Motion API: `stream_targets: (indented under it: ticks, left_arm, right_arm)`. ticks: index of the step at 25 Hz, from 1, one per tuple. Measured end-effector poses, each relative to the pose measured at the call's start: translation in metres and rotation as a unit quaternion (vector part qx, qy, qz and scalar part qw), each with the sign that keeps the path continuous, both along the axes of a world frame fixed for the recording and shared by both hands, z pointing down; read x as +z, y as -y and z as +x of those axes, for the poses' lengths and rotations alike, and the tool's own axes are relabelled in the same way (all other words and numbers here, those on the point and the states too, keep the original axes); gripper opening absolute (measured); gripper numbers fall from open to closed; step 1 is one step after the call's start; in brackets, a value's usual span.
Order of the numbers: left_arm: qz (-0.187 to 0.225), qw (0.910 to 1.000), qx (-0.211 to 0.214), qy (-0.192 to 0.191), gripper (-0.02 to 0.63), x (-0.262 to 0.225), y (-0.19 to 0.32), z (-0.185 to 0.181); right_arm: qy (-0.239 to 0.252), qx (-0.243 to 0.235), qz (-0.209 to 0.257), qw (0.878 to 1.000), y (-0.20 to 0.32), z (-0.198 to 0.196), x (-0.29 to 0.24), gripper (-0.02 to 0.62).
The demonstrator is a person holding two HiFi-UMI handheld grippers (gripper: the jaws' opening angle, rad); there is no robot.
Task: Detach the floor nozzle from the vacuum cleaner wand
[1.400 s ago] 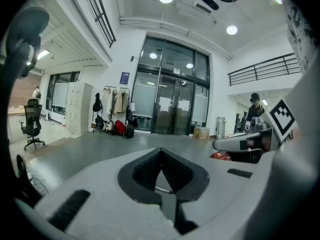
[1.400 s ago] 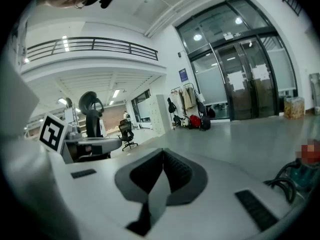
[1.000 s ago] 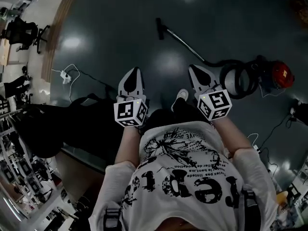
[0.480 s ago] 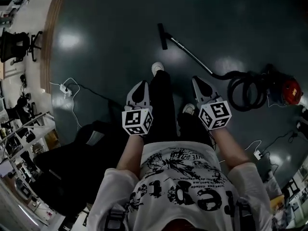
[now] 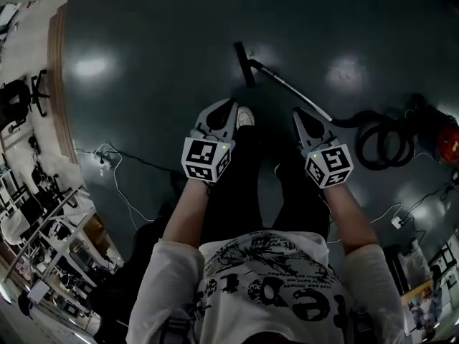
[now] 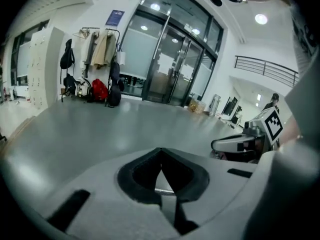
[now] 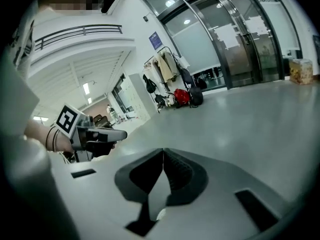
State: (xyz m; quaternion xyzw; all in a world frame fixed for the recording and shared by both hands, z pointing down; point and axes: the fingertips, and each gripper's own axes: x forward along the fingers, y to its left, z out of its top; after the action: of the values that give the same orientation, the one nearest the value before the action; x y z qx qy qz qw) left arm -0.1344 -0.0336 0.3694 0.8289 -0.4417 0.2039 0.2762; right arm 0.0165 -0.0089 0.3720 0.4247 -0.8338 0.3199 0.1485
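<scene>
dark floor point(image 5: 143, 34): nozzle point(image 5: 244, 54) on wand point(image 5: 290, 88), well apart from left gripper point(image 5: 226, 106) and right gripper point(image 5: 300, 114), both clenched, empty. risk: slim wand may roll under a one-sided grip.

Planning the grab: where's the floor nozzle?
In the head view the nozzle lies on the floor at upper centre, at the wand's left end, just beyond the left gripper.

I've moved forward; left hand-held gripper point(image 5: 226, 106) and right hand-held gripper point(image 5: 298, 115) have dropped lower and now sit nearer the floor nozzle point(image 5: 244, 54) and wand point(image 5: 290, 88); red canister point(image 5: 450, 136) slid to right edge; white shoe point(image 5: 245, 116) now beside left tips.
</scene>
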Motion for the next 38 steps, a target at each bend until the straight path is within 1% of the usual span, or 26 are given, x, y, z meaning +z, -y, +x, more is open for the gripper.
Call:
stream_targets:
  ticks: [2, 5, 7, 9, 12, 14, 15, 16, 18, 19, 22, 24, 26, 28, 29, 30, 31, 32, 33, 35, 37, 38]
  left_arm:
    - [0.003, 0.9996, 0.002, 0.028, 0.005, 0.051, 0.024, -0.011]
    - [0.016, 0.9979, 0.007, 0.062, 0.005, 0.14, 0.054, -0.02]
    - [0.015, 0.9978, 0.004, 0.064, 0.005, 0.202, 0.066, -0.022]
    - [0.012, 0.9982, 0.011, 0.058, 0.005, 0.261, 0.074, -0.019]
    - [0.014, 0.9975, 0.039, 0.058, 0.005, 0.344, 0.084, -0.014]
    - [0.008, 0.9972, 0.048, 0.057, 0.005, 0.396, 0.085, -0.013]
    - [0.003, 0.9972, 0.048, 0.057, 0.005, 0.42, 0.084, -0.013]
    - [-0.001, 0.9973, 0.045, 0.057, 0.005, 0.442, 0.083, -0.013]
    - [-0.016, 0.9977, 0.032, 0.058, 0.009, 0.481, 0.077, -0.016]
    - [-0.029, 0.9979, 0.023, 0.053, 0.026, 0.498, 0.071, -0.017]
    - [-0.086, 0.996, -0.007, 0.024, 0.085, 0.543, 0.052, -0.016]
    - [-0.115, 0.9931, -0.021, 0.011, 0.109, 0.563, 0.041, -0.015]
    - [-0.128, 0.9915, -0.021, 0.012, 0.126, 0.575, 0.035, -0.014]
    - [-0.137, 0.9903, -0.014, 0.015, 0.155, 0.584, 0.03, -0.011]
    - [-0.144, 0.9894, -0.011, 0.017, 0.182, 0.59, 0.027, -0.008]
    - [-0.151, 0.9883, -0.011, 0.018, 0.226, 0.596, 0.026, -0.005]
    - [-0.158, 0.9873, -0.011, 0.019, 0.303, 0.602, 0.025, -0.002]
    - [-0.164, 0.9862, -0.012, 0.019, 0.383, 0.607, 0.025, 0.001]
    - [-0.171, 0.9851, -0.012, 0.018, 0.427, 0.612, 0.025, 0.005]
    - [-0.186, 0.9825, -0.008, 0.011, 0.464, 0.62, 0.025, 0.016]
    - [-0.198, 0.9801, -0.007, 0.005, 0.476, 0.628, 0.026, 0.023]
    - [-0.202, 0.9794, -0.007, 0.006, 0.476, 0.631, 0.026, 0.024]
  right_arm:
    - [-0.016, -0.003, 0.012, 1.0, 0.017, -0.002, 0.046, 0.005]
    - [-0.026, -0.027, 0.024, 0.999, 0.032, -0.01, 0.131, 0.005]
    - [-0.027, -0.042, 0.021, 0.999, 0.038, -0.014, 0.194, 0.005]
    - [-0.036, -0.054, 0.018, 0.998, 0.043, -0.014, 0.257, 0.005]
    - [-0.076, -0.081, 0.024, 0.994, 0.053, -0.009, 0.35, 0.005]
    - [-0.123, -0.114, 0.034, 0.985, 0.052, -0.005, 0.411, 0.009]
    - [-0.146, -0.137, 0.036, 0.979, 0.05, -0.005, 0.44, 0.031]
    - [-0.165, -0.163, 0.035, 0.972, 0.048, -0.006, 0.467, 0.084]
    - [-0.197, -0.21, 0.02, 0.957, 0.04, -0.006, 0.513, 0.134]
    - [-0.209, -0.226, 0.008, 0.952, 0.036, -0.005, 0.531, 0.162]
    - [-0.24, -0.24, -0.031, 0.94, 0.028, 0.003, 0.574, 0.204]
    - [-0.262, -0.248, -0.058, 0.931, 0.026, 0.008, 0.595, 0.234]
    - [-0.275, -0.267, -0.076, 0.921, 0.027, 0.004, 0.61, 0.238]
    - [-0.284, -0.292, -0.083, 0.909, 0.029, -0.005, 0.624, 0.238]
    - [-0.286, -0.303, -0.085, 0.905, 0.03, -0.009, 0.63, 0.236]
    - [-0.287, -0.313, -0.087, 0.901, 0.031, -0.012, 0.635, 0.236]
    - [-0.286, -0.322, -0.088, 0.898, 0.031, -0.013, 0.637, 0.236]
    - [-0.285, -0.329, -0.086, 0.896, 0.031, -0.012, 0.637, 0.236]
    - [-0.28, -0.333, -0.077, 0.897, 0.031, -0.01, 0.636, 0.236]
    - [-0.266, -0.33, -0.047, 0.905, 0.031, -0.007, 0.634, 0.236]
    - [-0.252, -0.323, -0.029, 0.912, 0.03, -0.004, 0.633, 0.233]
    - [-0.246, -0.32, -0.031, 0.914, 0.031, -0.004, 0.633, 0.198]
